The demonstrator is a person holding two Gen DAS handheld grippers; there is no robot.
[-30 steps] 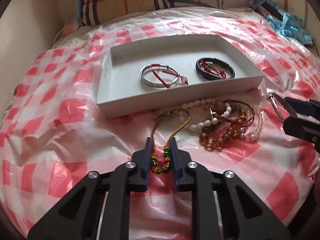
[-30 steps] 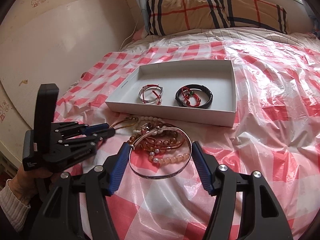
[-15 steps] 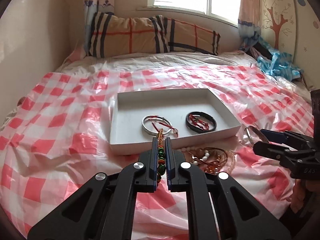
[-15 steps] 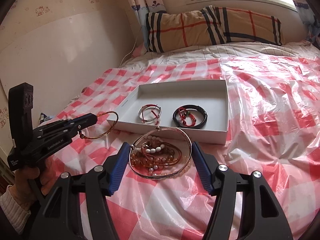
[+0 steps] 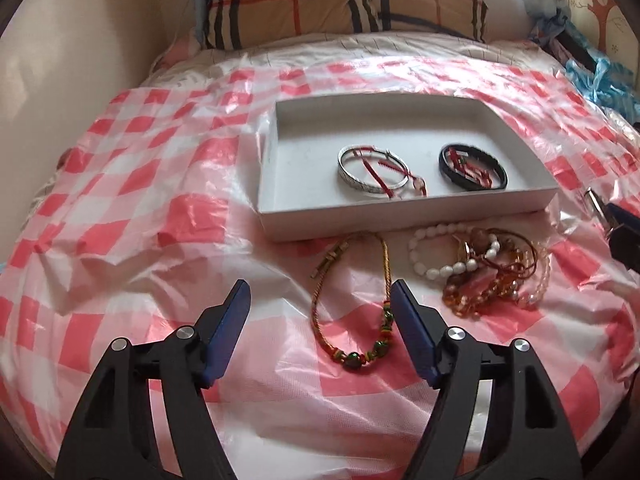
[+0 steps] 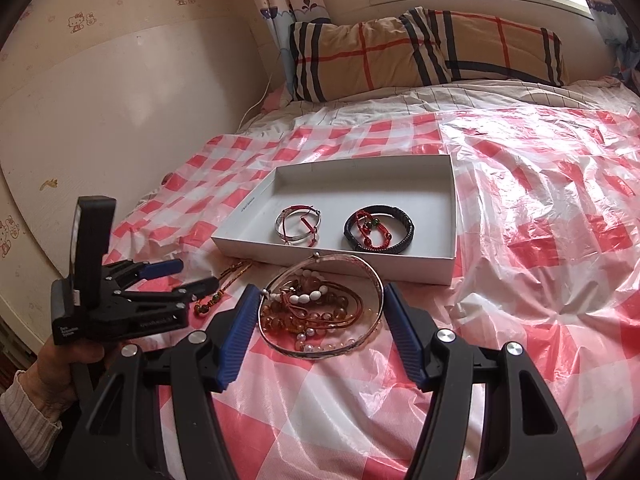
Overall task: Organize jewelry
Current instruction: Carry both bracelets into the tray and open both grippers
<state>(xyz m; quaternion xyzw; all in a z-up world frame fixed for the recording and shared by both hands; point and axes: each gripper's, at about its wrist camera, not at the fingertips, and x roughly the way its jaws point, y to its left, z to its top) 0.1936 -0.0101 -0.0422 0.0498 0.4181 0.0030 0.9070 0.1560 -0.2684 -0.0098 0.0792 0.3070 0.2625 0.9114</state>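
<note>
My left gripper (image 5: 320, 292) hangs over the checked sheet, its jaws opening and the pads touching nothing. Under it a braided cord bracelet (image 5: 352, 363) with green and red beads lies flat in front of the white tray (image 5: 400, 220). Inside the tray are a silver bangle with red cord (image 5: 348, 176) and a black bracelet (image 5: 445, 166). To the right sits a tangled pile of bead bracelets (image 5: 480, 276). My right gripper (image 6: 320, 292) is shut on a large thin silver bangle (image 6: 340, 257), held above that pile (image 6: 316, 308). The left gripper (image 6: 196, 274) shows at lower left, beside the cord bracelet (image 6: 232, 274).
A plaid pillow (image 6: 424, 52) lies at the head of the bed under the window. A wall (image 6: 120, 120) runs along the left side. Blue cloth (image 5: 600, 80) is heaped at the far right. A hand and knit sleeve (image 6: 24, 412) hold the left gripper.
The left gripper, shut on the cord bracelet and lifting it half a second ago, has opened; the bracelet now lies on the sheet before the tray. The right gripper keeps its bangle.
</note>
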